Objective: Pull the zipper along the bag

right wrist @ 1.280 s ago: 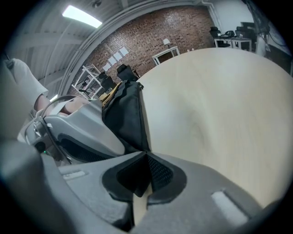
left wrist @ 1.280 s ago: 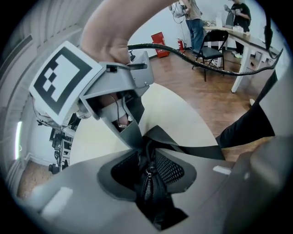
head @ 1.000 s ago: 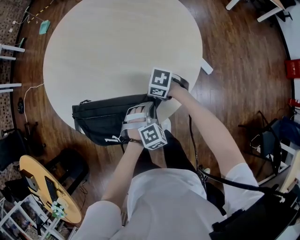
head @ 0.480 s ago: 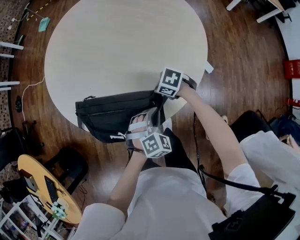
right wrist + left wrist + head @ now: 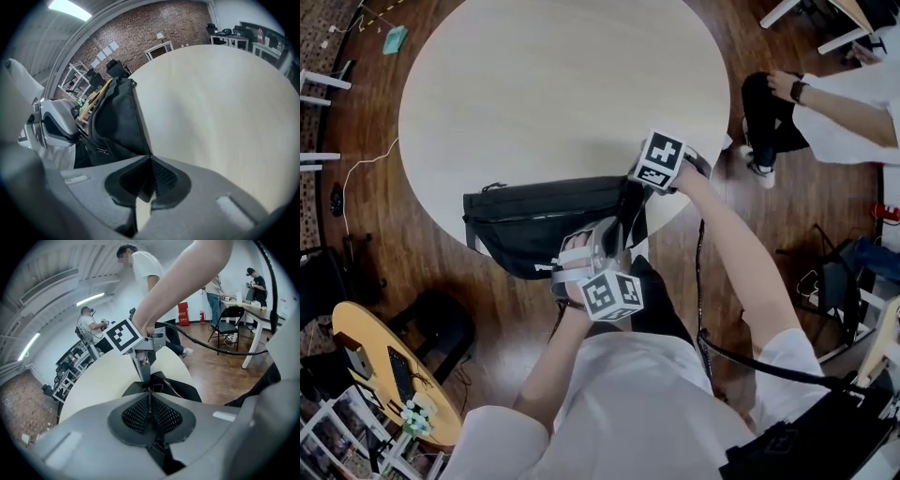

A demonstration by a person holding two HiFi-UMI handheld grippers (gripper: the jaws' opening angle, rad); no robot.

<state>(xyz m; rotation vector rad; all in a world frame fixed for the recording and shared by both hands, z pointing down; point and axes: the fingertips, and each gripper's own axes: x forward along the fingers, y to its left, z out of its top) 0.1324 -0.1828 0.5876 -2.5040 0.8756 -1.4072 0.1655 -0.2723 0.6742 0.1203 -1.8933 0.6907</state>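
Observation:
A black bag (image 5: 539,225) lies at the near edge of the round pale table (image 5: 562,94) and partly hangs over it. My right gripper (image 5: 633,192) is shut on the bag's right end, and the fabric (image 5: 117,117) tapers into its jaws (image 5: 146,159). My left gripper (image 5: 602,242) is at the bag's near side, close to that end. Its pads are shut (image 5: 150,399) on a small piece of the bag (image 5: 161,383) that looks like the zipper pull (image 5: 149,390). The right gripper (image 5: 142,363) stands just beyond it.
Dark wooden floor surrounds the table. A seated person (image 5: 825,94) is at the top right. A guitar (image 5: 375,366) and shelves lie at the bottom left. Chairs and a desk (image 5: 243,310) stand off to the right.
The head view has shifted, so table and bag sit a little further right. Both grippers keep their places at the bag's right end. A seated person has come into view at the top right.

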